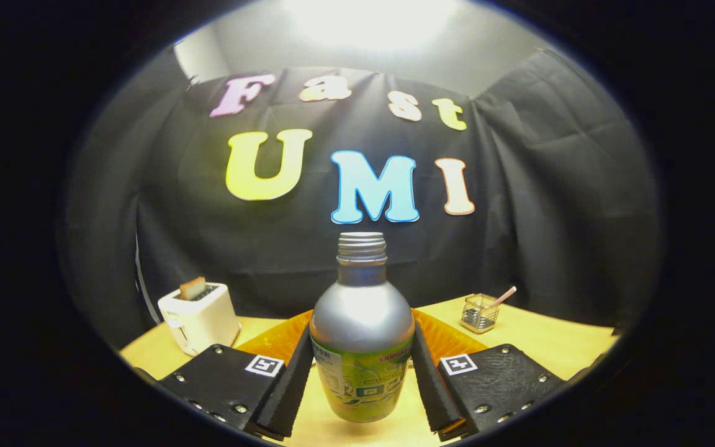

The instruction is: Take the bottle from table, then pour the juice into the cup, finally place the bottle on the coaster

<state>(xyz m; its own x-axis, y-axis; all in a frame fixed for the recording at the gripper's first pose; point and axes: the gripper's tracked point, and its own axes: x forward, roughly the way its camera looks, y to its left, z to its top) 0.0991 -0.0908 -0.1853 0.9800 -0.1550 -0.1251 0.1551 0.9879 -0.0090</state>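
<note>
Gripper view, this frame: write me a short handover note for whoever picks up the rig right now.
Claw: shut on the bottle, both pads pressing the sides of its body.
Bottle: upright, cap off, silver with a green label; whether it is lifted off the wooden table cannot be told.
Around it: an orange mat behind the bottle, a white toaster beyond the left finger, a small wire holder with a pink stick beyond the right finger.
Done: bottle grasped.
Left: pour juice into the cup, then set the bottle on the coaster.
</note>
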